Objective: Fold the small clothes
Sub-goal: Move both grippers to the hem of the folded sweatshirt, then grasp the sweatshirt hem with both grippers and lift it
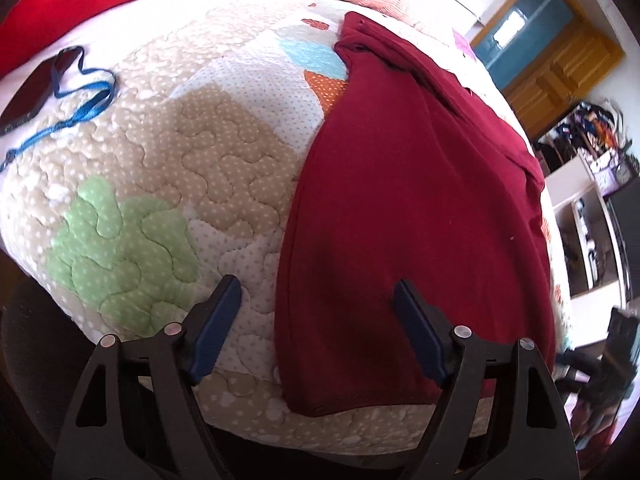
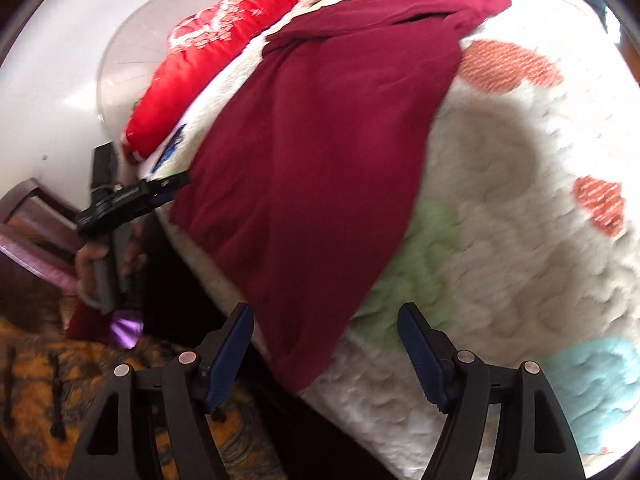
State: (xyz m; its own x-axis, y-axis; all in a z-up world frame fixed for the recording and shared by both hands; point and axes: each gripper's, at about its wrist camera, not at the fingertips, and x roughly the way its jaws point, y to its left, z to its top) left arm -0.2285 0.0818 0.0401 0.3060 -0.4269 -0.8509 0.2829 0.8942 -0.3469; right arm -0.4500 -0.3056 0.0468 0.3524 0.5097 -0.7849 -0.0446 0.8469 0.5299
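A dark red garment [image 1: 412, 216] lies spread flat on the patchwork quilt [image 1: 192, 184], its hem at the bed's near edge and its sleeves folded in at the far end. My left gripper [image 1: 318, 288] is open, its jaws straddling the garment's left hem edge just above it. In the right wrist view the same garment [image 2: 312, 152] runs from the near edge up the quilt [image 2: 500, 240]. My right gripper [image 2: 326, 312] is open over the garment's near corner, holding nothing. The left gripper [image 2: 160, 192] also shows there at the garment's far hem corner.
A dark phone-like object with a blue lanyard [image 1: 60, 92] lies on the quilt at far left. A red pillow [image 2: 224, 48] sits at the head of the bed. Shelves and a wooden door [image 1: 560, 64] stand to the right. A patterned orange rug [image 2: 40, 380] covers the floor below the bed edge.
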